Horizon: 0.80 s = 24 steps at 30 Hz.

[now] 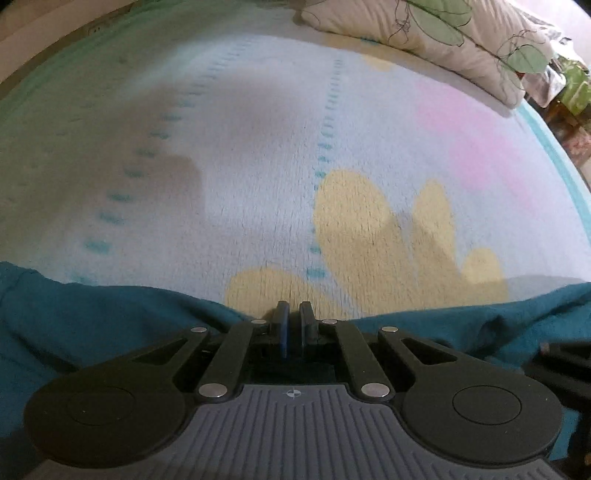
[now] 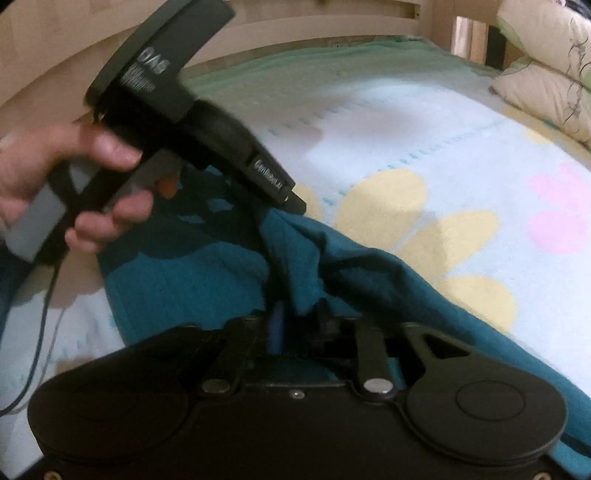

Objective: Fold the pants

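Observation:
The teal pants [image 1: 92, 325] hang below and to both sides of my left gripper [image 1: 294, 314], whose jaws stand nearly closed with a thin gap; the cloth edge runs under them. In the right wrist view the pants [image 2: 207, 273] are bunched and lifted over the bed. The left gripper [image 2: 295, 203], held by a hand, pinches a raised fold of them. My right gripper [image 2: 299, 314] is shut on another bunch of the teal cloth, which hides its tips.
A pale blue blanket with yellow and pink flowers [image 1: 354, 221] covers the bed. Pillows with a leaf print [image 1: 443, 40] lie at the far right. A wooden bed frame [image 2: 332, 26] runs along the far side. A cable [image 2: 44, 317] hangs from the left gripper.

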Tool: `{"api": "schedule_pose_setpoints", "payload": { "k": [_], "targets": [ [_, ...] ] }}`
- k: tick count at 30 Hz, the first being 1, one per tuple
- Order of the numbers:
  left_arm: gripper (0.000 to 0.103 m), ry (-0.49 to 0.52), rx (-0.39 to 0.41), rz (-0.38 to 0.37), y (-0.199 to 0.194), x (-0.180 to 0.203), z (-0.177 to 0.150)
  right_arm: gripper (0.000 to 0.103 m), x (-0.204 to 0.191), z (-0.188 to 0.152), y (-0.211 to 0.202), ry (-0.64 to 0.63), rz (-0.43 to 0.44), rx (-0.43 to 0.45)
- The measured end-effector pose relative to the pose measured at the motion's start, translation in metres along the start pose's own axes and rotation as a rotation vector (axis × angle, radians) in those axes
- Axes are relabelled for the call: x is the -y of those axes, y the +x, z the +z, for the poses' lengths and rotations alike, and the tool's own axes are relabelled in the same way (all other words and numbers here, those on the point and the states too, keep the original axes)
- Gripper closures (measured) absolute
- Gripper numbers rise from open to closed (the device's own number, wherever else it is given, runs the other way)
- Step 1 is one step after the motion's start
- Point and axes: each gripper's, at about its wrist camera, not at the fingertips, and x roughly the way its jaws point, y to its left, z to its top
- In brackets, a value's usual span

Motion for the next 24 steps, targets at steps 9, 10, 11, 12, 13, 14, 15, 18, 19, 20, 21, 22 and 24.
{"api": "schedule_pose_setpoints", "payload": {
  "k": [9, 10, 11, 12, 13, 14, 15, 18, 19, 20, 21, 22, 24],
  "targets": [
    [0.095, -0.045, -0.003, 0.001, -0.011, -0.011, 0.011, 0.046, 0.011, 0.034, 0.024, 0.039, 0.093, 0.046],
    [0.095, -0.057, 0.022, 0.01, -0.02, -0.016, 0.01, 0.046, 0.012, 0.037, 0.024, 0.054, 0.091, 0.061],
    [0.095, -0.072, 0.052, 0.013, -0.031, -0.021, 0.008, 0.046, 0.014, 0.039, 0.024, 0.069, 0.087, 0.074],
    [0.095, -0.083, 0.069, 0.017, -0.038, -0.024, 0.006, 0.046, 0.017, 0.041, 0.024, 0.089, 0.086, 0.085],
    [0.095, -0.093, 0.079, 0.024, -0.044, -0.028, 0.002, 0.046, 0.022, 0.042, 0.024, 0.113, 0.09, 0.094],
    [0.095, -0.101, 0.08, 0.035, -0.05, -0.032, -0.003, 0.046, 0.027, 0.042, 0.023, 0.138, 0.095, 0.103],
    [0.095, -0.104, 0.073, 0.044, -0.055, -0.036, -0.01, 0.046, 0.032, 0.042, 0.024, 0.163, 0.1, 0.106],
    [0.095, -0.105, -0.005, 0.047, -0.053, -0.045, -0.034, 0.046, 0.041, 0.042, 0.024, 0.206, 0.09, 0.108],
    [0.095, -0.099, -0.044, 0.043, -0.049, -0.046, -0.042, 0.046, 0.044, 0.042, 0.025, 0.222, 0.085, 0.109],
    [0.095, -0.09, -0.071, 0.045, -0.045, -0.046, -0.05, 0.046, 0.046, 0.042, 0.024, 0.236, 0.086, 0.11],
    [0.095, -0.079, -0.089, 0.052, -0.042, -0.045, -0.056, 0.046, 0.049, 0.043, 0.025, 0.25, 0.088, 0.112],
    [0.095, -0.057, -0.082, 0.059, -0.042, -0.043, -0.062, 0.046, 0.052, 0.044, 0.026, 0.269, 0.092, 0.114],
    [0.095, -0.024, -0.063, 0.073, -0.046, -0.04, -0.067, 0.046, 0.057, 0.049, 0.03, 0.3, 0.108, 0.106]
  ]
}}
